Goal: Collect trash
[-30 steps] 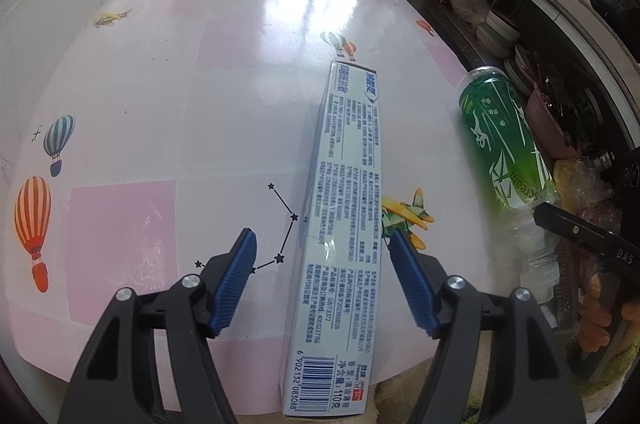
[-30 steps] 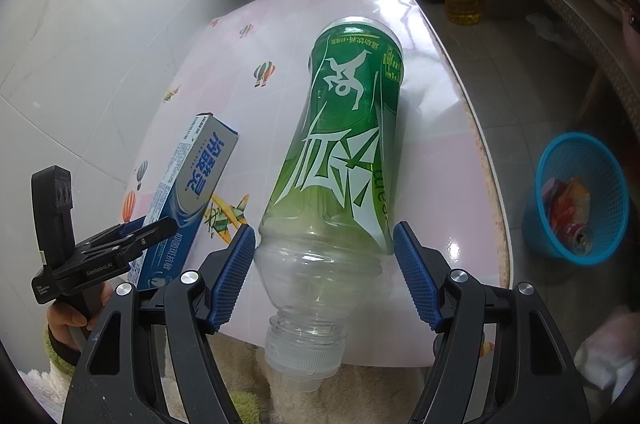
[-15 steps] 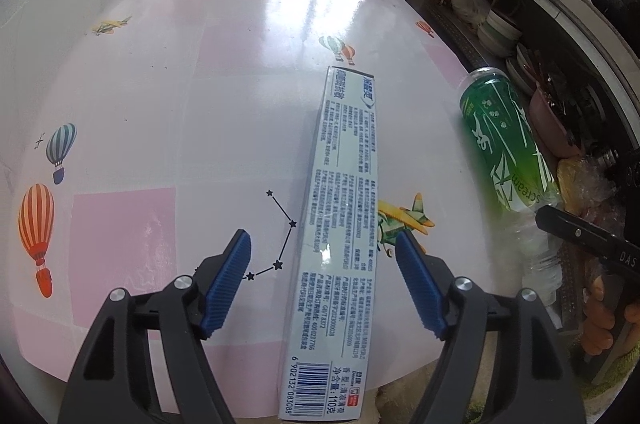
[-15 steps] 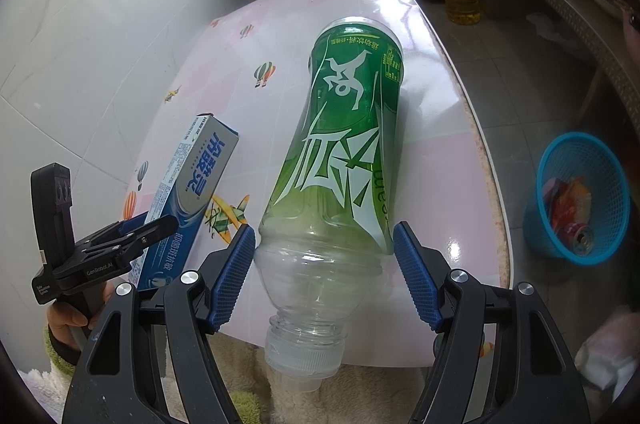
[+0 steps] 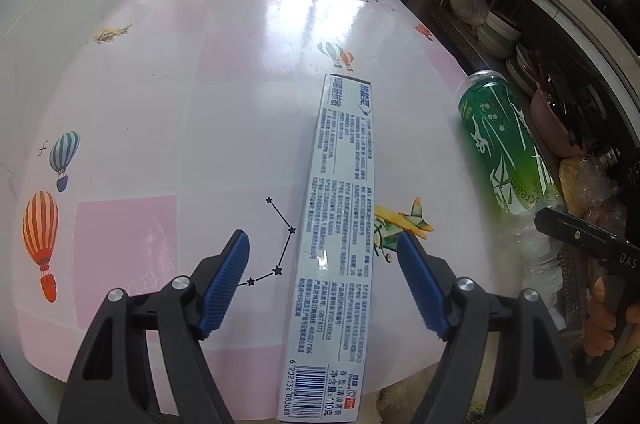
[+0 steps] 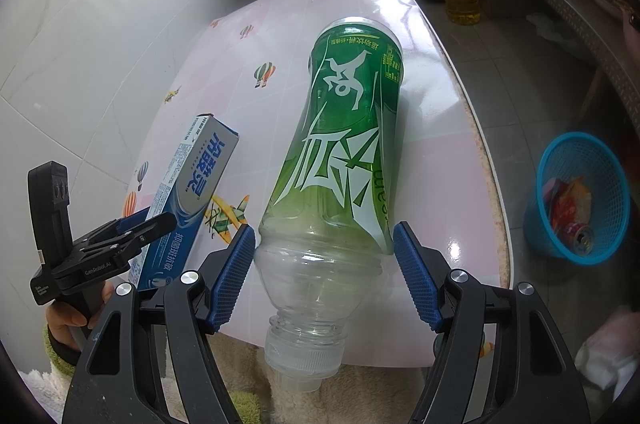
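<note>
While both hover at the desk (image 5: pixel 168 128) near edge:
left hand-held gripper (image 5: pixel 323 282): jaws just widened, straddling toothpaste box (image 5: pixel 340 224), no contact
right hand-held gripper (image 6: pixel 324 274): apart around bottle (image 6: pixel 340 184)

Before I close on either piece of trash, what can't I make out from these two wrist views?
- Toothpaste box, left wrist: near end cut off by the frame's bottom edge.
- Green bottle, left wrist: neck hidden behind the right gripper.
- Blue basket, right wrist: contents too small to identify.
</note>
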`<move>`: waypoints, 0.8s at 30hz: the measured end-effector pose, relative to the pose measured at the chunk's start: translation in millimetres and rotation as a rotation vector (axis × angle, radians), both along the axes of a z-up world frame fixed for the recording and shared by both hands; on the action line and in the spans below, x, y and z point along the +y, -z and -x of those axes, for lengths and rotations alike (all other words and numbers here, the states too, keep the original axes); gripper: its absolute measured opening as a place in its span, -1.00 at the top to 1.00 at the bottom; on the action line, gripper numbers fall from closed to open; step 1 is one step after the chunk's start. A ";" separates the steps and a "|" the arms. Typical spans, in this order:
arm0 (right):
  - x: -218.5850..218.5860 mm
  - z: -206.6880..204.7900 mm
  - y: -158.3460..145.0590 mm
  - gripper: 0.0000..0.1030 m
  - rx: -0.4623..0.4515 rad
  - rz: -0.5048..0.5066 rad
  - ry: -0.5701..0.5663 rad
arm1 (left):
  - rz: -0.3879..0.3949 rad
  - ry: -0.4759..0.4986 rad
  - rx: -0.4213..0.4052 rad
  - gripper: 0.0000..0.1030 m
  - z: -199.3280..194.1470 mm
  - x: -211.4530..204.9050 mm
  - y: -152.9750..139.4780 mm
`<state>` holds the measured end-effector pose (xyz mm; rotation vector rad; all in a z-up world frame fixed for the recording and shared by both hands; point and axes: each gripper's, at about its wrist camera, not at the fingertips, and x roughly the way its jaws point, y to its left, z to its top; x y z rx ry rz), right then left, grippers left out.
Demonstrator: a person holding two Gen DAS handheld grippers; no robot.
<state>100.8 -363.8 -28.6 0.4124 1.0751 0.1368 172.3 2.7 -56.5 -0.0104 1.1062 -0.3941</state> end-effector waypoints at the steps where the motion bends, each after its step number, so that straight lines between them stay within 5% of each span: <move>1: 0.1 0.0 0.0 -0.30 0.000 0.000 0.000 | -0.001 -0.001 0.000 -0.44 -0.3 -0.1 0.2; 24: 2.4 -0.8 -0.3 -0.30 0.013 -0.001 0.006 | -0.011 -0.010 -0.015 -0.44 -8.3 -2.4 0.5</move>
